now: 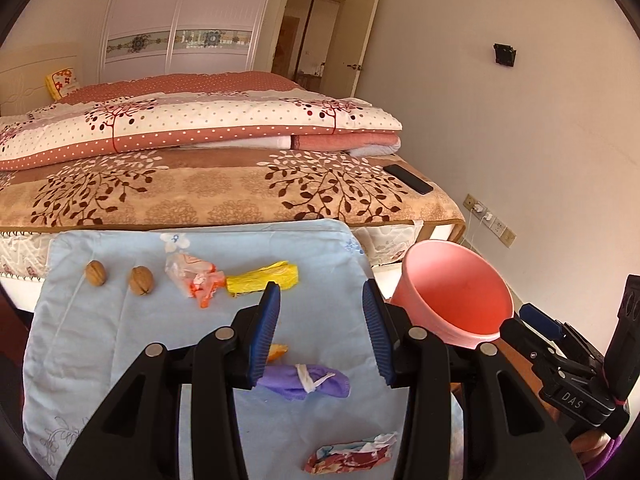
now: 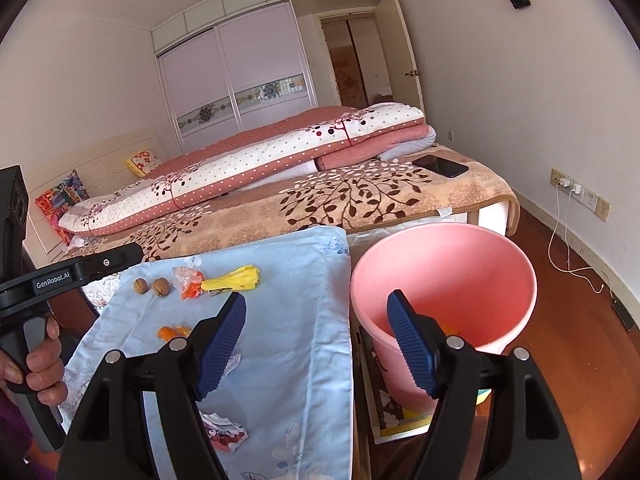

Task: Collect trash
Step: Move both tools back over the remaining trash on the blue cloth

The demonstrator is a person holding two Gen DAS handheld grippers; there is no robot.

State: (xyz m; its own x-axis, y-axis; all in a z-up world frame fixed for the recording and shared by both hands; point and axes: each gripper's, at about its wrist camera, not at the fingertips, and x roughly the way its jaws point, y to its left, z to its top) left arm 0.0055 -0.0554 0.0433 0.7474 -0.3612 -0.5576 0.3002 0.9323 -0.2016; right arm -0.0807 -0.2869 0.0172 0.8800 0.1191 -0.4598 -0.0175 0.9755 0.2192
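closest in, the left gripper (image 1: 320, 332) hangs over the pale blue cloth (image 1: 100, 340) with its ridged blue pads spread wide and nothing between them, and the right gripper (image 2: 316, 340) stands just as wide and empty, one pad over the cloth, the other in front of the pink bin (image 2: 460, 256). right under the left gripper lies a crumpled wrapper (image 1: 352, 456), red, white and pale blue, near the front edge of the cloth. just past it sits a purple wad (image 1: 308, 380), soft and rolled, with a white twisted strip knotted round its middle, and beside that a small orange scrap (image 1: 278, 350) peeks out from behind the left pad. further along the cloth, a line of bits: a yellow crinkled wrapper (image 1: 264, 278), folded flat and touching a clear packet (image 1: 192, 276) with orange and white print, bunched up; then two walnuts (image 1: 140, 280), brown and wrinkled, whole, a little apart from each other. off the cloth's right side the pink bin stands upright, smooth plastic, wide at the mouth, with something orange low inside, partly hidden by the right pad. a hand (image 2: 40, 360) grips the left gripper's handle at the edge of the right wrist view. beyond it all, the bed (image 1: 200, 200) with a leaf-patterned blanket, a folded dotted quilt (image 1: 200, 128) and a dark phone (image 1: 408, 179) near its corner.
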